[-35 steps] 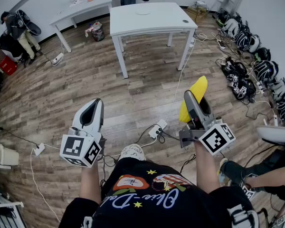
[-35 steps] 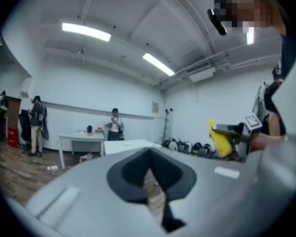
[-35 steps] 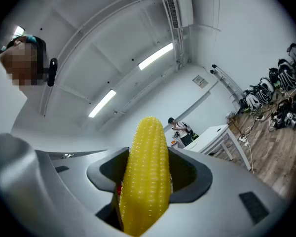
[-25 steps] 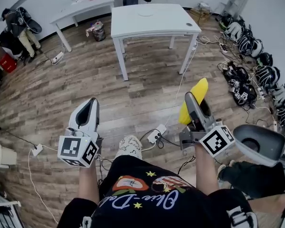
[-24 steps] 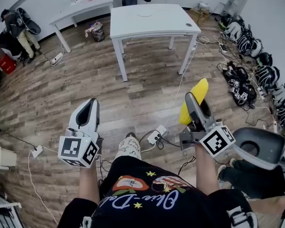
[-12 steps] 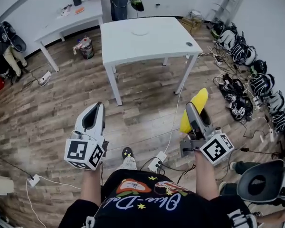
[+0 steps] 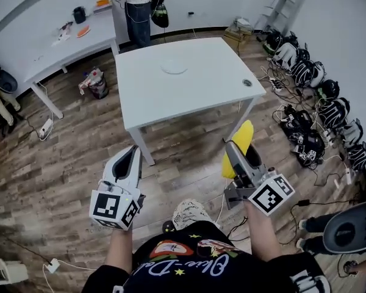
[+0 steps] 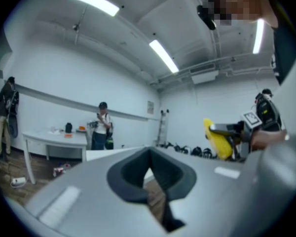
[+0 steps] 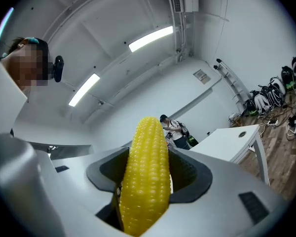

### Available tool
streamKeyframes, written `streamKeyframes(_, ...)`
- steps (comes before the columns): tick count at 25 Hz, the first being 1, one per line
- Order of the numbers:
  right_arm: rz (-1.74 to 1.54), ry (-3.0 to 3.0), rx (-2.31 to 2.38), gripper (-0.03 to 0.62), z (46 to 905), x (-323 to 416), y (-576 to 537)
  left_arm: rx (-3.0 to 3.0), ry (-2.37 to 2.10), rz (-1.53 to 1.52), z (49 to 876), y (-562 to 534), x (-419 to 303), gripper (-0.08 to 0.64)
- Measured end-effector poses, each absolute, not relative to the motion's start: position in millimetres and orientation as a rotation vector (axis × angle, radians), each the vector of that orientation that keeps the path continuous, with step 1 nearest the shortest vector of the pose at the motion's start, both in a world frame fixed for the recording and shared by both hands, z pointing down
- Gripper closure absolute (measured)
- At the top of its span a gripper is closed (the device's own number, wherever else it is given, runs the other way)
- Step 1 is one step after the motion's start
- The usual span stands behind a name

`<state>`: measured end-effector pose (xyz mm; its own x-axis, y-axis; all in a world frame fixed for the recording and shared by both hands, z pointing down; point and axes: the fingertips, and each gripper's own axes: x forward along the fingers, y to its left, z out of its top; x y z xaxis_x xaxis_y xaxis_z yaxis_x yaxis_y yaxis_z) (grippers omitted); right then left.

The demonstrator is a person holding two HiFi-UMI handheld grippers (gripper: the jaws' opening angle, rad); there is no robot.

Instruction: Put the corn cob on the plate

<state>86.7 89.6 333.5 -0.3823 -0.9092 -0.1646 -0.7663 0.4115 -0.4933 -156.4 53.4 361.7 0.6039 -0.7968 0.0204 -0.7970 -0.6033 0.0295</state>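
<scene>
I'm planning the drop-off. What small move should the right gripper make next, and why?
Probably carry the right gripper forward and leftward over the white table toward the plate, jaws kept shut: it grips the corn cob, yet sits short of the table's near edge, with the plate farther back.

Wood-plank floor (image 7: pixel 61 157) strewn with loose cables (image 7: pixel 229 139). White table (image 7: pixel 189 84) in the middle, longer white table (image 7: pixel 49 50) far left. White walls (image 7: pixel 219 2); ladder (image 7: pixel 280 5) far right; row of dark gear (image 7: pixel 320 102) along the right. Strip lights (image 8: pixel 160 56) overhead.
</scene>
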Motion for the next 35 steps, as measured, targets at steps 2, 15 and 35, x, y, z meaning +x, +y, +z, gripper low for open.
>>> streamKeyframes(2, -0.496, 2.265, -1.439, 0.337, 339.2, 102.8, 46.0, 2.765, -1.378, 0.049, 371.4, 15.8, -143.7, 0.561)
streamKeyframes(15, -0.548, 2.363, -1.294, 0.339, 341.7, 159.0, -283.1, 2.756, -1.516, -0.024, 345.2, -248.8, -60.3, 0.561)
streamKeyframes(35, -0.704, 3.144, -1.553, 0.339, 550.6, 68.1, -582.7, 2.597, -1.587, 0.090, 382.5, -444.3, -109.7, 0.561)
